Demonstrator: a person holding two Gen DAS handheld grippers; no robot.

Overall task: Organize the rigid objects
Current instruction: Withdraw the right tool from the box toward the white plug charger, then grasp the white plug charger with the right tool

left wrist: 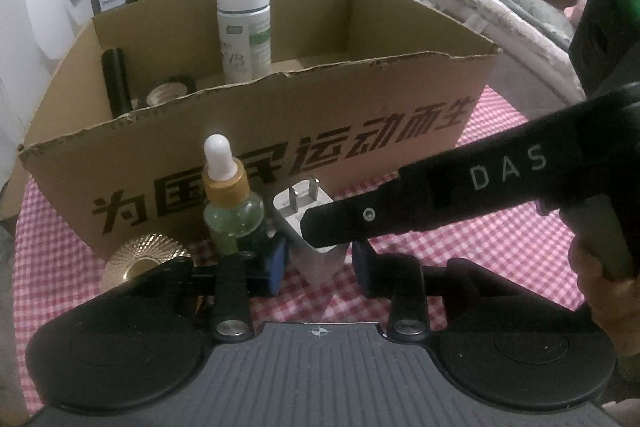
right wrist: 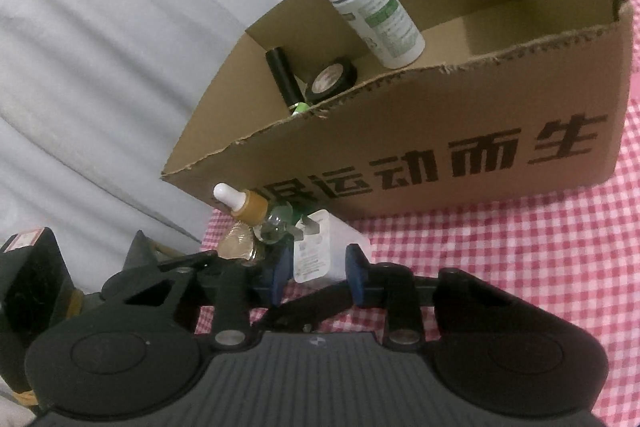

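A white plug charger (left wrist: 290, 217) (right wrist: 320, 243) stands on the checked cloth in front of the cardboard box (left wrist: 280, 131) (right wrist: 400, 131). My left gripper (left wrist: 320, 265) has its blue pads on either side of the charger. The left pad is against it and a thin dark sliver shows at the right pad. My right gripper (right wrist: 316, 273) reaches in from the right, and its pads sit flush on the charger's two sides. One of its fingers (left wrist: 340, 223) lies across the charger. A dropper bottle (left wrist: 232, 215) (right wrist: 248, 205) stands just left of the charger, outside both grips.
A gold ribbed disc (left wrist: 140, 255) lies left of the bottle. Inside the box are a white pill bottle (left wrist: 244, 35), a black cylinder (left wrist: 116, 83) and a tape roll (left wrist: 170, 91). A hand (left wrist: 608, 287) holds the right tool. Bedding (left wrist: 500, 11) lies beyond the table.
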